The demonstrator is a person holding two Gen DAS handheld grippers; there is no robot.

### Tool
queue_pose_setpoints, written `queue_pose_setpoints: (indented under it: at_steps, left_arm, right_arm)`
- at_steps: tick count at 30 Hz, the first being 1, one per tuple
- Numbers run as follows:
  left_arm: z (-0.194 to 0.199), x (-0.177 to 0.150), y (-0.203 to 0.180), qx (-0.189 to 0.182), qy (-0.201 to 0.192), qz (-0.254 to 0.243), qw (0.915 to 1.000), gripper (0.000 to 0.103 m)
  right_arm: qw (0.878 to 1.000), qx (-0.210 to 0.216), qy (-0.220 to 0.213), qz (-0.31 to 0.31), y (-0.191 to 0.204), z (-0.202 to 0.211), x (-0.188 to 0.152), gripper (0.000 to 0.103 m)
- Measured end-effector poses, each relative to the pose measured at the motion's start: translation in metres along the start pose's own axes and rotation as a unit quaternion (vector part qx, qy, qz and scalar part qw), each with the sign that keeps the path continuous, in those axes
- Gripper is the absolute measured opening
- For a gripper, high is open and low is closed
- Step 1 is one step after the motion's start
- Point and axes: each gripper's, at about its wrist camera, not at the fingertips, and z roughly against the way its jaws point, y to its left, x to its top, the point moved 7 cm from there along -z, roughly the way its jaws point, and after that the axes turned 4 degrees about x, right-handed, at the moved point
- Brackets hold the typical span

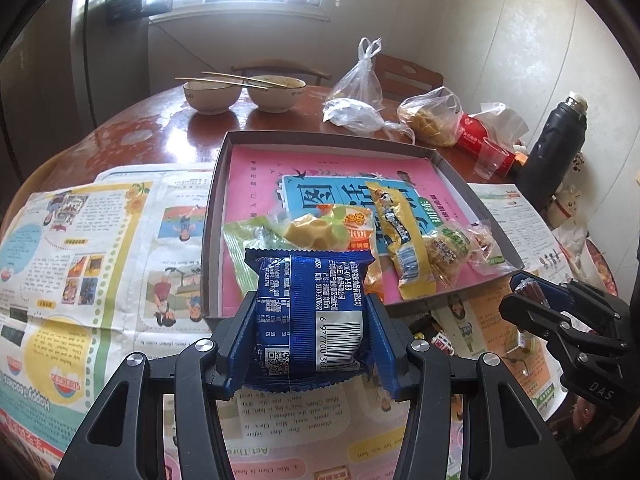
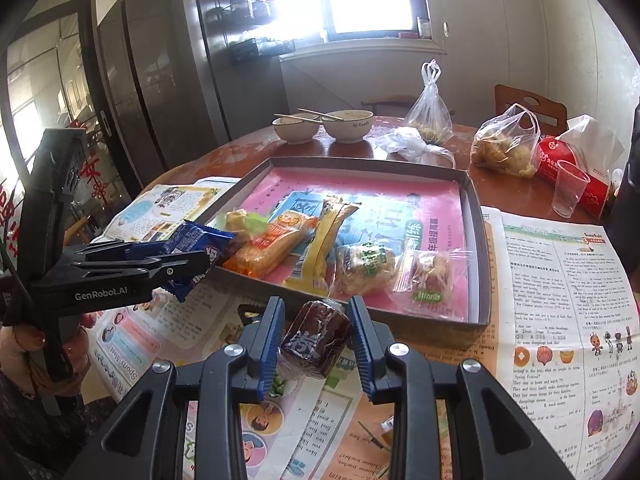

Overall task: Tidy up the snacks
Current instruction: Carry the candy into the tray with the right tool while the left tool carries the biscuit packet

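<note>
My left gripper (image 1: 310, 320) is shut on a blue snack packet (image 1: 310, 308) and holds it above the near left edge of a shallow grey box (image 1: 214, 216); it also shows in the right wrist view (image 2: 176, 268). My right gripper (image 2: 316, 344) is shut on a dark brown wrapped snack (image 2: 316, 340), just in front of the box's near wall (image 2: 400, 322). In the box lie a green-yellow packet (image 1: 280, 236), an orange packet (image 2: 272, 248), a long yellow packet (image 1: 402, 236) and two clear bags of snacks (image 2: 400, 268).
Newspapers (image 1: 80, 240) cover the near table. Behind the box stand two bowls with chopsticks (image 1: 244, 94), plastic bags (image 1: 360, 96), a red tissue pack (image 2: 568, 172), a clear cup (image 2: 568, 194) and a dark flask (image 1: 554, 148). Chairs stand at the far side.
</note>
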Motion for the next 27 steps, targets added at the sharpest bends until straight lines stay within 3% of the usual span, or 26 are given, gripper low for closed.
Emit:
queue_pose_setpoints:
  at_steps: [18,27]
  left_arm:
    - [-0.020,0.020,-0.005,-0.002,-0.001,0.001,1.0000,0.053]
    - [-0.028,0.026,-0.005,0.000,0.000,0.003,1.0000,0.053]
  right_arm:
    - [0.999,-0.025,-0.020,-0.030,-0.033,0.001,0.017,0.034]
    - [0.996,-0.058,-0.032,-0.053,-0.063,0.003,0.023,0.034]
